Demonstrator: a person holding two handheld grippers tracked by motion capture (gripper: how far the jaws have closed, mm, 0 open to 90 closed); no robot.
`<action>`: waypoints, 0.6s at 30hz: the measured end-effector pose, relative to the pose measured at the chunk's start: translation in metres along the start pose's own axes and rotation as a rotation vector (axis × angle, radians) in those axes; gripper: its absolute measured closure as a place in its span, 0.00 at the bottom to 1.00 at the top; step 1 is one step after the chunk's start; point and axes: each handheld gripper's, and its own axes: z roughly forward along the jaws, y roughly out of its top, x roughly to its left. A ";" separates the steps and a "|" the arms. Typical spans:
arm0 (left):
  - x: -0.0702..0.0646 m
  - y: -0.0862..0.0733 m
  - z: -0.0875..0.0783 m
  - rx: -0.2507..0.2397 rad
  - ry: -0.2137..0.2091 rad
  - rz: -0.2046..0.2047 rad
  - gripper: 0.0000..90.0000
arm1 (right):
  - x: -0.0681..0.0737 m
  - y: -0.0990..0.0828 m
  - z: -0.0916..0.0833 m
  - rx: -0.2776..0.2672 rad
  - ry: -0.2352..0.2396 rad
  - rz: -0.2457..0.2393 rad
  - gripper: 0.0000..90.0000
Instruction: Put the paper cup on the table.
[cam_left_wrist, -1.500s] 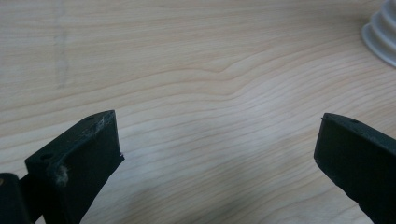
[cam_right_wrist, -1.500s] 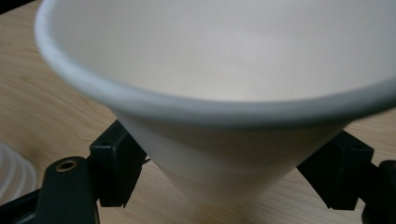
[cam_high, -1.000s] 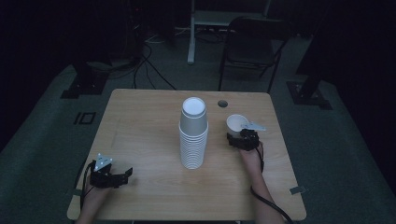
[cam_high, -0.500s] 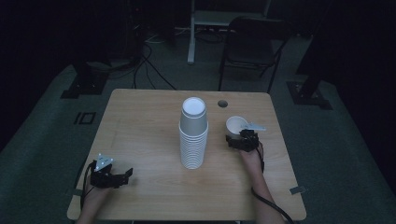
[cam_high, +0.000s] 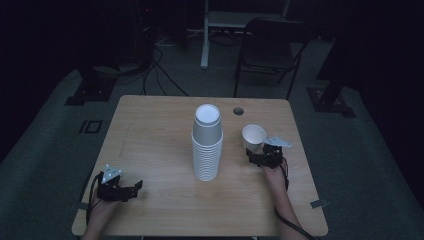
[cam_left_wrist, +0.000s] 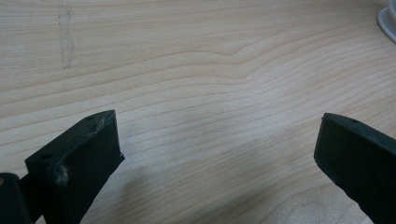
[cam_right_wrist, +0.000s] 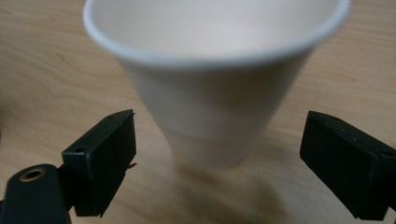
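A tall stack of white paper cups (cam_high: 207, 145) stands mid-table. To its right a single white cup (cam_high: 253, 136) stands upright. My right gripper (cam_high: 257, 157) sits just behind that cup, which rises between the two black jaws (cam_right_wrist: 215, 84) in the right gripper view. Those jaws have just been opening and now stand wide, with a gap on each side of the cup wall, so the right gripper (cam_right_wrist: 219, 135) is open. My left gripper (cam_high: 134, 188) rests low at the front left. It is open (cam_left_wrist: 217, 135) over bare wood, with nothing between its jaws.
The wooden table (cam_high: 150, 130) has a round cable hole (cam_high: 238, 110) near its far edge. A dark chair (cam_high: 270, 50) and stand legs are on the floor beyond. The base of the cup stack (cam_left_wrist: 387, 21) peeks into the left gripper view's top right corner.
The right gripper's jaws look wider around the single cup than before. The cup, the stack and the left hand have stayed where they were.
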 end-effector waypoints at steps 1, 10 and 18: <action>0.000 0.000 0.000 0.000 0.002 -0.001 0.01 | -0.001 -0.002 -0.001 0.013 -0.012 0.001 0.11; 0.000 0.000 0.000 -0.001 0.007 0.002 0.01 | -0.004 -0.018 -0.018 0.014 -0.016 -0.010 0.11; 0.000 -0.001 0.001 0.002 0.007 0.004 0.01 | -0.007 -0.030 -0.040 -0.005 -0.032 0.008 0.11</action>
